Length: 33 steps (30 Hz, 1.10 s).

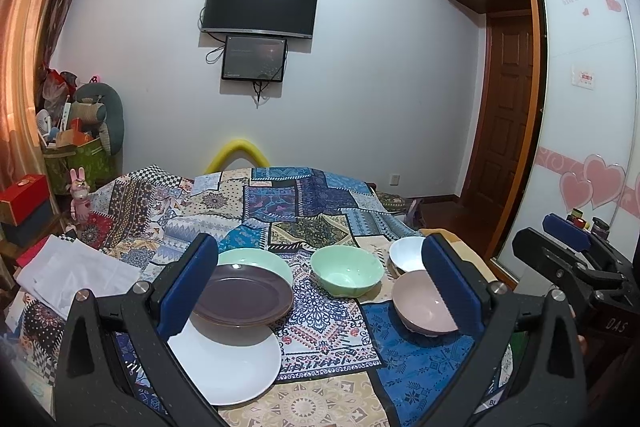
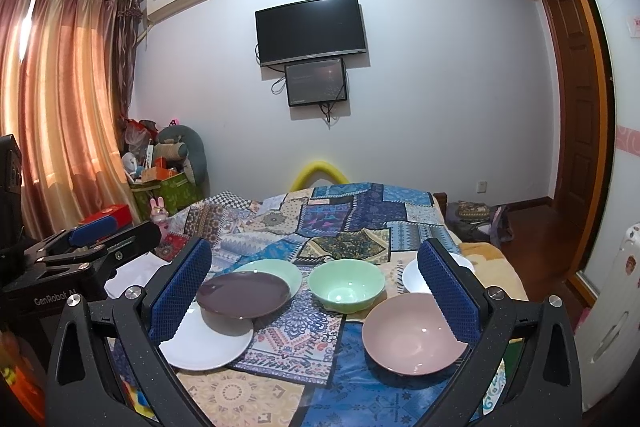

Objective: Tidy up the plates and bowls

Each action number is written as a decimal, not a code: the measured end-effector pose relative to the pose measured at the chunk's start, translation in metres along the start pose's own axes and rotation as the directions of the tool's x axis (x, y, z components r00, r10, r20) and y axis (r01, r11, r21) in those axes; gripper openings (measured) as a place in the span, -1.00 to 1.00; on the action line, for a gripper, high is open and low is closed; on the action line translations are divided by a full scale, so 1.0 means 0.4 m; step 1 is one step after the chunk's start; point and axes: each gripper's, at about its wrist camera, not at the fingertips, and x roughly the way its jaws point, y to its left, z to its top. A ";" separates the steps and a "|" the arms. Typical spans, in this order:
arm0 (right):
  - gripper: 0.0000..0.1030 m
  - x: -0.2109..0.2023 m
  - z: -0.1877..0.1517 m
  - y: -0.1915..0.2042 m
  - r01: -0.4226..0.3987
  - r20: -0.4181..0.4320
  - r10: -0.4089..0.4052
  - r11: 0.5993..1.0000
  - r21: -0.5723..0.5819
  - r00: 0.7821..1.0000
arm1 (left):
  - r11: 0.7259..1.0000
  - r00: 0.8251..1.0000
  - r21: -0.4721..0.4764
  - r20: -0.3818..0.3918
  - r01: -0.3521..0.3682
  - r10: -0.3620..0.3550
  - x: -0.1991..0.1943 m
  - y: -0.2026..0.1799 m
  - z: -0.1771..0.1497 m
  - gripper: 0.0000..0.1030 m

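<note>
On the patchwork cloth lie a white plate [image 1: 228, 367], a purple plate [image 1: 244, 295] overlapping it, and a green plate [image 1: 260, 261] behind. To the right stand a green bowl [image 1: 346, 271], a pink bowl [image 1: 422, 305] and a white bowl [image 1: 406, 253]. My left gripper [image 1: 320, 287] is open above the dishes, holding nothing. The right gripper [image 2: 314, 293] is open too, with the purple plate [image 2: 244, 295] by its left pad and the pink bowl [image 2: 414, 333] by its right pad. The green bowl [image 2: 346, 285] sits between them, farther away.
The patchwork cloth [image 1: 320, 211] covers a raised surface. Folded white cloth [image 1: 76, 275] lies at its left edge. Boxes, a bin of toys [image 1: 76, 155] and curtains stand at left; a wardrobe and door [image 1: 508, 131] at right. A TV [image 1: 260, 5] hangs on the far wall.
</note>
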 end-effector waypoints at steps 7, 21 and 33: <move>1.00 -0.001 0.002 0.002 -0.004 0.001 0.004 1.000 0.002 1.000 | 1.000 1.000 -0.001 0.001 0.001 -0.001 -0.001 0.001 0.001 1.00; 1.00 0.032 -0.012 0.011 -0.009 -0.028 0.009 1.000 0.005 1.000 | 1.000 1.000 -0.024 -0.009 -0.016 0.016 0.016 0.026 -0.019 1.00; 0.99 0.175 -0.086 0.028 -0.031 -0.177 0.032 0.999 0.008 0.984 | 0.998 0.995 -0.055 -0.101 -0.004 -0.002 0.131 0.142 -0.091 1.00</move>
